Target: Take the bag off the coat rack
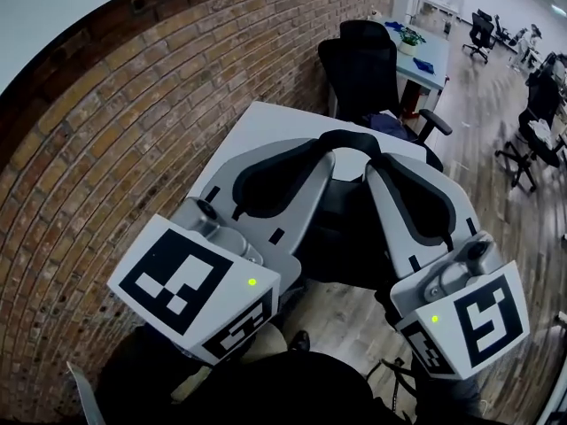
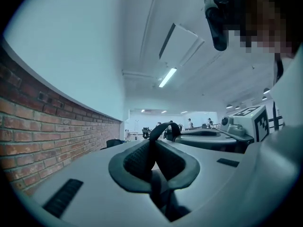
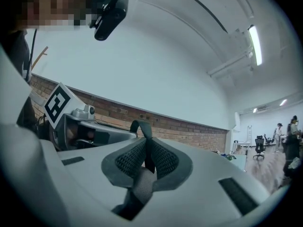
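Note:
In the head view both grippers are raised side by side and point away from me. A black bag strap (image 1: 353, 137) arches between their tips. My left gripper (image 1: 321, 151) is shut on one end of the strap (image 2: 152, 151), which loops up and over toward the other gripper. My right gripper (image 1: 379, 165) is shut on the other end of the strap (image 3: 146, 151), pinched between its ribbed pads. The dark bag (image 1: 341, 228) hangs below, between the two grippers, mostly hidden by them. I cannot make out the coat rack with certainty.
A brick wall (image 1: 115, 140) runs along the left. A white table (image 1: 266, 122) stands ahead, with a black office chair (image 1: 359, 60) behind it. Further right are a desk with a plant (image 1: 409, 37) and more chairs (image 1: 532, 122) on a wood floor.

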{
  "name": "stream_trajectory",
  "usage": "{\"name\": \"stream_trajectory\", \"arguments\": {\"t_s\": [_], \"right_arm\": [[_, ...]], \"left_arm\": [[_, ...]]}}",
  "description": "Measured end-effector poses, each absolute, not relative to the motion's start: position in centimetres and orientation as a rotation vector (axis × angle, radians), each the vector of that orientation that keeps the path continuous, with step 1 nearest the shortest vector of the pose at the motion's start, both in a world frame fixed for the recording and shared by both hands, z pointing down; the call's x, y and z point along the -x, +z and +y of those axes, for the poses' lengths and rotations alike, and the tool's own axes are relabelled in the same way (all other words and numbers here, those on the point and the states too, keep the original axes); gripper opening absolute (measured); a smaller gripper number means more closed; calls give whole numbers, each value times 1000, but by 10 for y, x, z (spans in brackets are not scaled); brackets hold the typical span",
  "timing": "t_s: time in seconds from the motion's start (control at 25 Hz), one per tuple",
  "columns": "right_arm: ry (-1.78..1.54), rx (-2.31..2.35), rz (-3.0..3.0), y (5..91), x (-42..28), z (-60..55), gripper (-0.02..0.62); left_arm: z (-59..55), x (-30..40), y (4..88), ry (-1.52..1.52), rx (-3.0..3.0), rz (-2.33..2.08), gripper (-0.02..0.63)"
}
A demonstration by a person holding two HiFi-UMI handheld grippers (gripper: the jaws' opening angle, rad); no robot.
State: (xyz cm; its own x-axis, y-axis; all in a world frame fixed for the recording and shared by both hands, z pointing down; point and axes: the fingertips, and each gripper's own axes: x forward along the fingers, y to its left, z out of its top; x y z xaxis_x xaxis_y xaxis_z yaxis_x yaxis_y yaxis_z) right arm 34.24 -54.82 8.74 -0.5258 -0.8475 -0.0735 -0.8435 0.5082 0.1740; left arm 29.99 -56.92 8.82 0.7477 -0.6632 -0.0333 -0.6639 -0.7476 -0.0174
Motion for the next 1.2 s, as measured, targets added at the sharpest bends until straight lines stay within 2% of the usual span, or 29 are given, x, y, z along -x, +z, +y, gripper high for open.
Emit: {"name": "stream_trajectory", "arguments": {"t_s": [0.2,0.56,0.76,1.0,1.2], "right_arm": [[-326,-1515,-2714,134,-350,-591,38],[-438,-1486,-2748,130,-355,-650,48],[-478,-1415,-2898,117,-352,-667,85],[-412,-1429,-2878,122,-362,-674,179],[-381,-1588,-2704,150,-389,-671,195]], "left_arm": [[-613,-308,137,40,2880,1181,38],[-675,-319,141,18,2813,1246,38],[-713,-316,142,-14,2825,1292,38],[-738,-314,141,-11,2851,1276,38],[-747,-313,142,-1,2884,1244,38]]}}
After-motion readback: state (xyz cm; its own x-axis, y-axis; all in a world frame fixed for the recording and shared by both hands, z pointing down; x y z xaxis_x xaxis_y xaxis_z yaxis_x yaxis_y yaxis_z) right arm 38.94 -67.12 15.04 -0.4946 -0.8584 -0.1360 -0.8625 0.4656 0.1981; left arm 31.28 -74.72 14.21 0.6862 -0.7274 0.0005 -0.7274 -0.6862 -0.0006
